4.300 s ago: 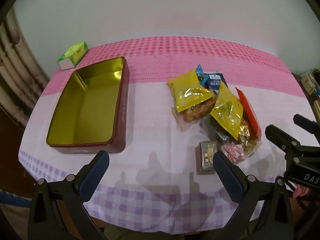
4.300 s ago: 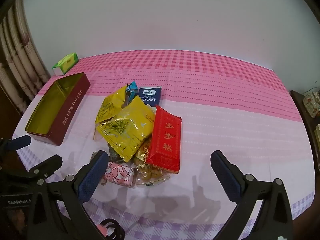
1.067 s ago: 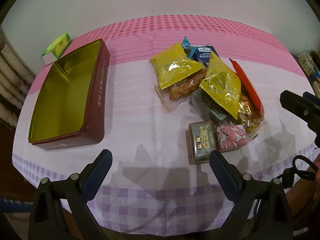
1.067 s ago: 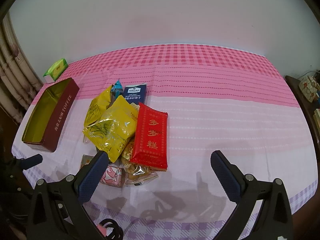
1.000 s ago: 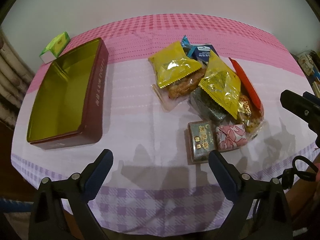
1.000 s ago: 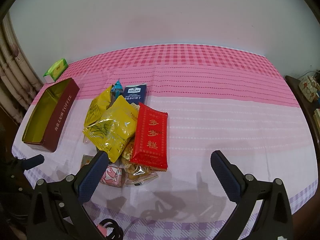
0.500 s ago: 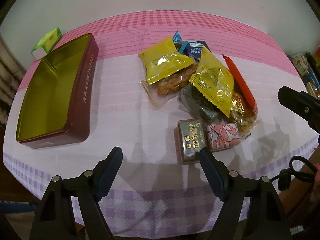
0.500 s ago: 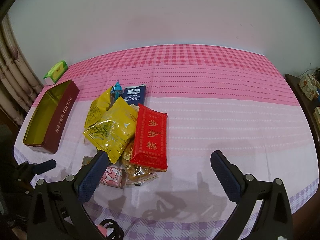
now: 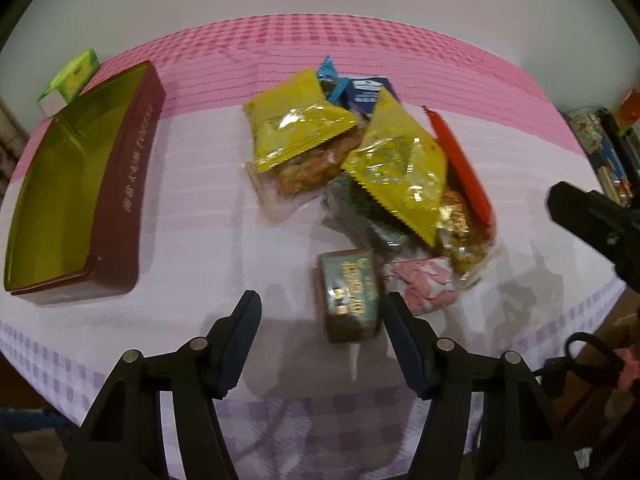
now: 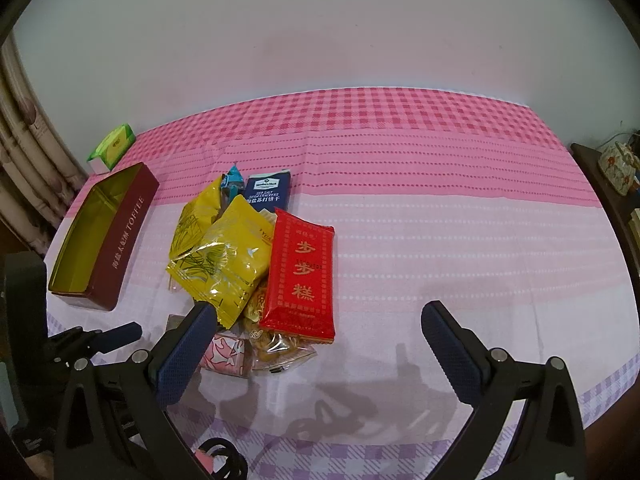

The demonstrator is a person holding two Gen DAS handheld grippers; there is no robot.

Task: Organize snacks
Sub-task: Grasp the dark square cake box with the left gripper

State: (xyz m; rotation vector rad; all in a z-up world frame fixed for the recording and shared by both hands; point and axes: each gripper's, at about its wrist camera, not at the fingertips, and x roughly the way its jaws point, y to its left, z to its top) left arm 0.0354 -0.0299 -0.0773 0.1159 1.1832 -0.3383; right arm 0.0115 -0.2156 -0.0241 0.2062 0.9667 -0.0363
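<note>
An open maroon toffee tin [image 9: 72, 184] with a gold inside lies at the left. The snack pile sits mid-table: two yellow packets [image 9: 296, 128] [image 9: 400, 168], a red packet [image 10: 304, 272], a blue cracker packet [image 10: 267, 192], a pink packet [image 9: 420, 284] and a small teal-topped box [image 9: 350, 292]. My left gripper [image 9: 320, 304] hangs just in front of the teal box with its jaws closing; the box lies just beyond the tips, close to the right fingertip [image 9: 394, 308], and no pad presses on it. My right gripper [image 10: 318, 316] stands open near the pile's front edge, holding nothing.
A green carton [image 10: 114, 148] sits at the table's back left corner, beside curtains [image 10: 24, 152]. A dark shelf with a floral pot [image 10: 616, 164] stands to the right. The pink and lilac tablecloth [image 10: 440, 200] is bare on the right half. A black cable [image 9: 580, 352] hangs past the front edge.
The left gripper's jaws have narrowed a good deal, and it has tipped down and shifted toward the teal box. The right gripper and the snacks have stayed put.
</note>
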